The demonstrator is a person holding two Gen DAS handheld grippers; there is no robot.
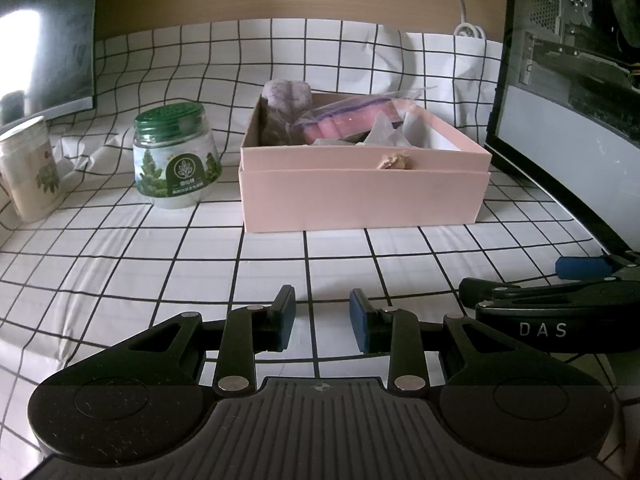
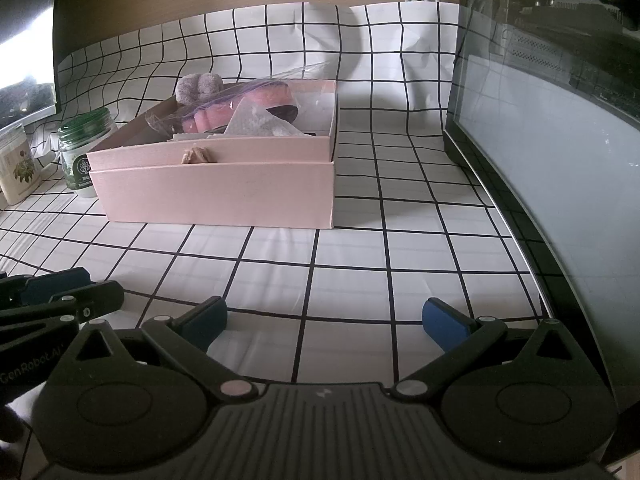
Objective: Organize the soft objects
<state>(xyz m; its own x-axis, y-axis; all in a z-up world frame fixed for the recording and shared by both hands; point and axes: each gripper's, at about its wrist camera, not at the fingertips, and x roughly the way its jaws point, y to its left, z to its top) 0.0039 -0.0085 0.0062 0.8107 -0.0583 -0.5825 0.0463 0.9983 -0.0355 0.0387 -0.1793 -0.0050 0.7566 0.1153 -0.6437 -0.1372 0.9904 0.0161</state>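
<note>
A pink box (image 1: 360,196) (image 2: 216,196) stands on the checked cloth ahead of both grippers. Inside it lie a grey-purple plush ball (image 1: 286,94) (image 2: 199,86), a pink soft item in a clear bag (image 1: 348,122) (image 2: 248,106) and a pale grey pouch (image 1: 384,132) (image 2: 256,122). A small tan lump (image 1: 394,161) (image 2: 197,156) sits on the box's front rim. My left gripper (image 1: 322,312) (image 2: 60,292) hovers over the cloth, open by a narrow gap, holding nothing. Beside it on the right, my right gripper (image 2: 326,312) (image 1: 532,280) is open wide and empty.
A green-lidded jar (image 1: 174,156) (image 2: 82,148) and a cream canister (image 1: 28,172) (image 2: 16,168) stand left of the box. A dark-framed monitor (image 1: 580,140) (image 2: 560,160) walls off the right side. Another screen (image 1: 44,40) stands at the back left. A white cable (image 1: 460,0) hangs behind.
</note>
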